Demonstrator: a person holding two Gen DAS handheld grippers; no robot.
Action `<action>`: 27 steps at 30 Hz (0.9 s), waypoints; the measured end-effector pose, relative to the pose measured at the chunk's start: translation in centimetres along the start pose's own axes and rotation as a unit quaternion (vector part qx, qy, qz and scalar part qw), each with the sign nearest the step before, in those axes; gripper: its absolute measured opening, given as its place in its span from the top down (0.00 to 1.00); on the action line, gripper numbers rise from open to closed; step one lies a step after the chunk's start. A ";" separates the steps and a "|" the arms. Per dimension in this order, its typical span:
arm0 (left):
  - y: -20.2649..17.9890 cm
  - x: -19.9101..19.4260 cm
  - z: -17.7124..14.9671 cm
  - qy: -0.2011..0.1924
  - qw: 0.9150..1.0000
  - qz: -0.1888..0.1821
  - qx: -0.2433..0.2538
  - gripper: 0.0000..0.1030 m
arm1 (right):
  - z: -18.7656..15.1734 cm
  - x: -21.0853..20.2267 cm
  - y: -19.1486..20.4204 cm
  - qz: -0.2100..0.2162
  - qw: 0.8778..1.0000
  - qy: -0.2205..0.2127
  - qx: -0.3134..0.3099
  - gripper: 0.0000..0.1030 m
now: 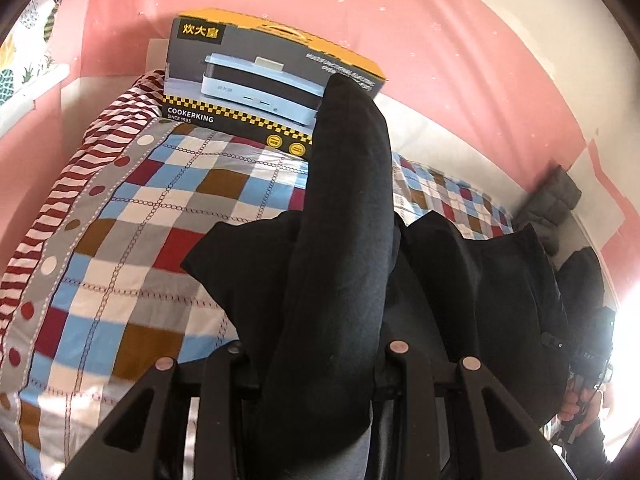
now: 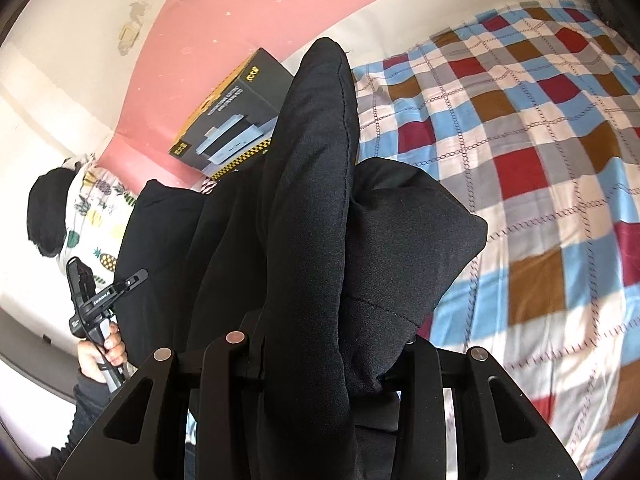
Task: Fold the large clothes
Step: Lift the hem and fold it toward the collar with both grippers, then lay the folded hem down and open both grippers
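A large black garment [image 1: 344,240] hangs in thick folds over a bed with a checked cover [image 1: 140,240]. My left gripper [image 1: 320,364] is shut on a bunched edge of it, which rises up between the fingers and hides the tips. My right gripper [image 2: 320,356] is shut on another bunched edge of the same garment [image 2: 312,200], held above the checked cover [image 2: 520,160]. The rest of the cloth sags between the two grippers. The right gripper also shows at the right edge of the left wrist view [image 1: 592,352], and the left gripper at the left of the right wrist view [image 2: 96,300].
A Cookerking appliance box [image 1: 260,80] stands at the head of the bed against the pink wall [image 1: 400,20]. A red-striped cloth [image 1: 80,160] lies along the bed's left side. A grey padded garment [image 1: 556,204] lies at the far right. A pineapple-print fabric [image 2: 100,216] is at the left.
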State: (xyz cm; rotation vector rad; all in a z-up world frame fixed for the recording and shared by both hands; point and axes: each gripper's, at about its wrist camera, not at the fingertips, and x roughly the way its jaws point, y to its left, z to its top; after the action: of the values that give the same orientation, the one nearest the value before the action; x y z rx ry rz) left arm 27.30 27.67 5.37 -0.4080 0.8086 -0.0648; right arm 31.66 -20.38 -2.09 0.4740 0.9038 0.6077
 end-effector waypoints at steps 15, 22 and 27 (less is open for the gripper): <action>10.7 11.6 -2.0 0.049 0.996 0.018 -0.074 0.46 | -0.2 9.4 -9.1 -0.001 0.995 0.055 0.081 0.46; 12.9 12.9 -2.3 0.059 0.991 0.001 -0.117 0.28 | -0.6 9.3 -10.1 -0.012 0.992 0.062 0.110 0.33; 12.7 9.4 -2.4 0.042 0.993 0.027 -0.104 0.30 | -0.3 6.5 -8.8 -0.055 0.993 0.048 0.090 0.33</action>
State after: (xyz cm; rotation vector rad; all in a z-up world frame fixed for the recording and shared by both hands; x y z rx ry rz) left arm 30.89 36.55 -7.39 -0.5825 0.9130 0.0527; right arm 36.96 -22.55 -11.43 0.5559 1.0754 0.4545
